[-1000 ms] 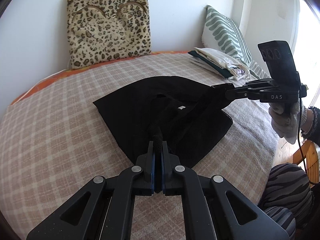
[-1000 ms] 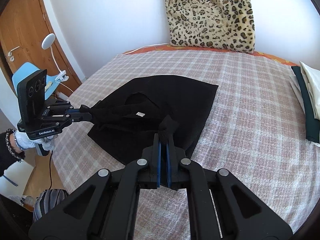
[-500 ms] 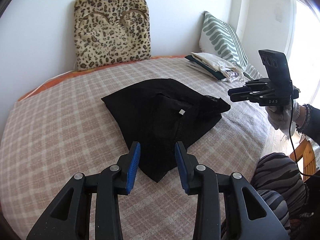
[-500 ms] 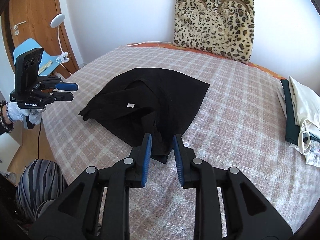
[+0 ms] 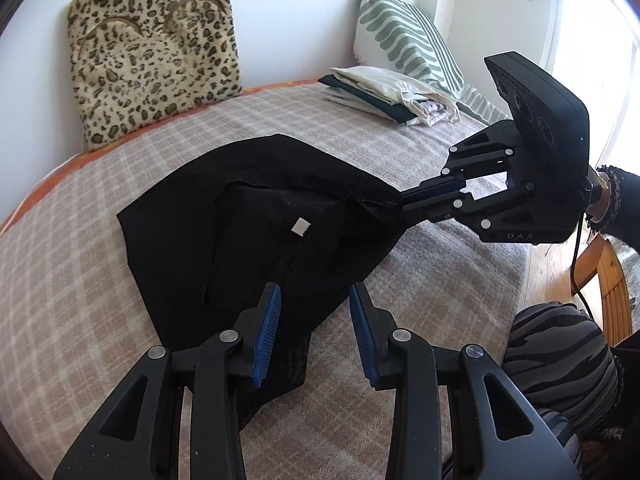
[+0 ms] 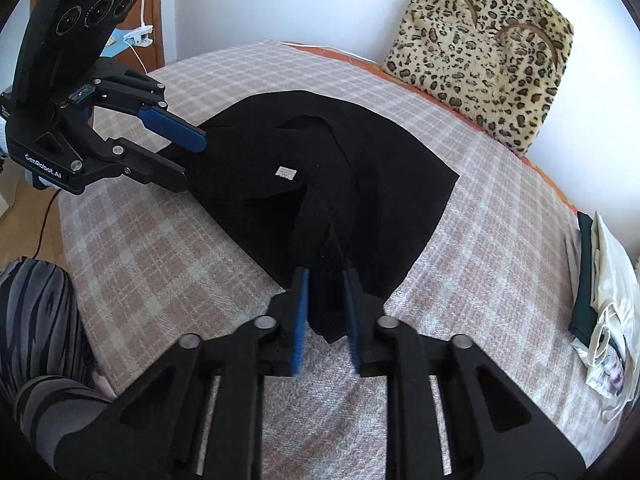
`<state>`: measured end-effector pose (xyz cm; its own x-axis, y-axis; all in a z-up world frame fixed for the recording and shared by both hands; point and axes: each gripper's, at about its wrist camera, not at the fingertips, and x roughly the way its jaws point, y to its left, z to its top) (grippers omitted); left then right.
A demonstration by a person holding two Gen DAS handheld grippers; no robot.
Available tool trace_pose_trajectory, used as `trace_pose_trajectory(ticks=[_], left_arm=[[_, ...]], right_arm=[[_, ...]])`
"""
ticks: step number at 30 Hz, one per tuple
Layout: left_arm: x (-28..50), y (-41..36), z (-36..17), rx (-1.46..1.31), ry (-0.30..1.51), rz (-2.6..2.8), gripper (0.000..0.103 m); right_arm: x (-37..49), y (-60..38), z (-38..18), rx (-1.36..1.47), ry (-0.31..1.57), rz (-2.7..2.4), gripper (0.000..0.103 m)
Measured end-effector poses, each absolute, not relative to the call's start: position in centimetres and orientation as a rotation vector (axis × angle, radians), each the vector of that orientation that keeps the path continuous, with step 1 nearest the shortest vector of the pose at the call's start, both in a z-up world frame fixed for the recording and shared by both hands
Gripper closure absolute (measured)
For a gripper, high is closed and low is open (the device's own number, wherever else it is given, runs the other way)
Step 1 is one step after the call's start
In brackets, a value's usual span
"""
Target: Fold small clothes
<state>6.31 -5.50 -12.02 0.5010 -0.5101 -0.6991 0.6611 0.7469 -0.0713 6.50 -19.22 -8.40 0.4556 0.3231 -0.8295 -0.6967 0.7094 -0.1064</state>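
Observation:
A black garment (image 5: 248, 232) lies partly folded on the checked bedspread, with a small white label (image 5: 301, 226) showing; it also shows in the right wrist view (image 6: 360, 168). My left gripper (image 5: 316, 320) is open, its blue pads astride the garment's near corner. In the right wrist view the left gripper (image 6: 188, 160) stands open at the garment's left corner. My right gripper (image 6: 326, 312) has its pads close around a raised fold of the cloth, with a small gap. In the left wrist view the right gripper (image 5: 404, 202) looks nearly shut on the garment's right corner.
A leopard-print cushion (image 5: 152, 52) leans on the wall at the back. A stack of folded clothes (image 5: 384, 96) and a striped pillow (image 5: 404, 40) lie at the far right. The person's striped knee (image 5: 560, 356) is at the bed's edge.
Both grippers let go of the garment and drew back, then came in again. The right gripper now closes on the right corner; the left stands open over the near corner.

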Motion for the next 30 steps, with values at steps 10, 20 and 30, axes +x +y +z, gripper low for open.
trace_pose_trajectory(ticks=[10, 20, 30], left_arm=[[5.7, -5.0, -14.3, 0.294, 0.894, -0.753, 0.076], [6.9, -4.9, -10.4, 0.091, 0.796, -0.747, 0.076], [8.4, -10.0, -12.8, 0.274, 0.838, -0.731, 0.063]], right_arm=[[6.2, -21.9, -6.1, -0.478, 0.897, 0.670, 0.097], [7.2, -25.0, -6.6, -0.058, 0.993, 0.618, 0.048], [5.2, -20.8, -8.7, -0.368, 0.946, 0.584, 0.049]])
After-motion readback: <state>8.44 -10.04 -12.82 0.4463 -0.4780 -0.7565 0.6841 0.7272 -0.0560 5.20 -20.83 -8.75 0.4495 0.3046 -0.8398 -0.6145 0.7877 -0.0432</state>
